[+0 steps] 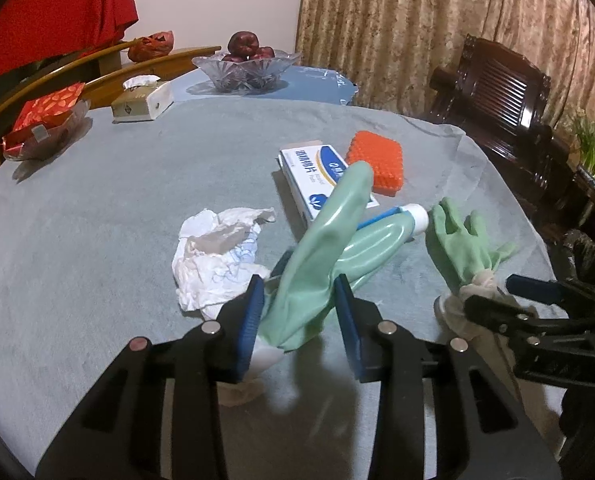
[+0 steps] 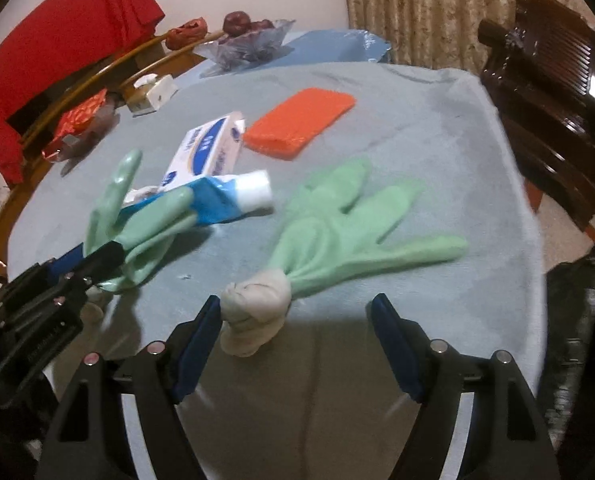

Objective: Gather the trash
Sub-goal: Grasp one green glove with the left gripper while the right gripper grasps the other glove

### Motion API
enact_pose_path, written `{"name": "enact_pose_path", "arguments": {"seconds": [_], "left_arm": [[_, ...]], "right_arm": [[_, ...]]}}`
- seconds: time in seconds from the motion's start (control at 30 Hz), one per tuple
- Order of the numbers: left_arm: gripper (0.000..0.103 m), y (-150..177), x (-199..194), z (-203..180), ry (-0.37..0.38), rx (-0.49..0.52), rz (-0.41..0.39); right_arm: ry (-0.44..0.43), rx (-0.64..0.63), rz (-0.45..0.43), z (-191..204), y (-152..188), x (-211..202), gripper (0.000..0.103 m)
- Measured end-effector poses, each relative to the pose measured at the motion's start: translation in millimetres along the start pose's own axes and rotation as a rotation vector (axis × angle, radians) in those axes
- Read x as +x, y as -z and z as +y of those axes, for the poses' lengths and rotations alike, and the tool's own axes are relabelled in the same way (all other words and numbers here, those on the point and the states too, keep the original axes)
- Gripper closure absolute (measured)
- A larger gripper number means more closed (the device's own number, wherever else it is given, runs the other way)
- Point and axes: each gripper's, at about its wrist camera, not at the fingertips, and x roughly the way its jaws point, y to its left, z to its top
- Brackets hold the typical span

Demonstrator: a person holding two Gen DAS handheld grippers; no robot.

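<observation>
In the left wrist view a green rubber glove (image 1: 321, 240) stands tilted up between the blue pads of my left gripper (image 1: 299, 284), which is shut on its wrist end. The right wrist view shows the same grip, left gripper (image 2: 93, 256) on glove (image 2: 117, 200). A second green glove (image 2: 337, 224) lies flat on the table with its knotted white cuff (image 2: 257, 312) between the jaws of my right gripper (image 2: 296, 300). That gripper is open, and the cuff sits near its left pad. A crumpled white tissue (image 1: 217, 252) lies left of the held glove.
A toothpaste tube (image 2: 233, 196), a white and blue box (image 1: 317, 176) and an orange sponge (image 1: 375, 160) lie mid-table on the grey cloth (image 1: 97, 220). Farther back are a tissue box (image 1: 143, 100), a glass fruit bowl (image 1: 245, 68) and a dish of red wrappers (image 1: 45, 128). A dark wooden chair (image 1: 497, 92) stands right.
</observation>
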Motion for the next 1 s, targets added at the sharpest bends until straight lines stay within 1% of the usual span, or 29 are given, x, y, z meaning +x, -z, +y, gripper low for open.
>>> {"name": "enact_pose_path", "arguments": {"seconds": [0.17, 0.23, 0.43, 0.53, 0.63, 0.67, 0.7, 0.73, 0.8, 0.9, 0.97, 1.0], "left_arm": [[0.069, 0, -5, -8, 0.028, -0.036, 0.014], [0.069, 0, -4, -13, 0.029, -0.035, 0.015], [0.067, -3, 3, -8, 0.018, -0.037, 0.025], [0.064, -2, 6, -3, 0.012, -0.042, 0.029], [0.062, -1, 9, -1, 0.01, -0.039, 0.031], [0.062, 0, 10, -1, 0.006, -0.035, 0.033], [0.062, 0, 11, -1, 0.005, -0.035, 0.033], [0.063, 1, 11, -1, 0.002, -0.036, 0.031], [0.066, 1, 10, -2, 0.0, -0.041, 0.029], [0.071, 0, 8, -5, -0.002, -0.039, 0.028], [0.073, 0, 4, -9, 0.003, -0.036, 0.025], [0.076, 0, 2, -10, 0.01, -0.035, 0.023]], "right_arm": [[0.024, 0.007, 0.0, -14, 4, -16, 0.028], [0.012, 0.026, -0.002, -17, 5, -18, 0.028], [-0.026, 0.043, -0.004, -9, -2, 1, 0.028], [-0.047, 0.078, 0.004, -6, -10, 12, 0.029], [-0.047, 0.077, 0.003, -3, -14, 18, 0.029], [-0.041, 0.065, 0.007, -1, -15, 22, 0.032], [-0.035, 0.055, 0.019, 0, -15, 26, 0.045], [-0.03, 0.05, 0.027, -1, -14, 27, 0.046], [-0.054, 0.042, 0.02, -1, -14, 25, 0.054], [-0.076, 0.039, 0.013, -3, -12, 17, 0.059], [-0.091, 0.032, -0.009, -4, -12, 5, 0.063], [-0.094, 0.021, -0.02, -4, -12, -1, 0.065]]}}
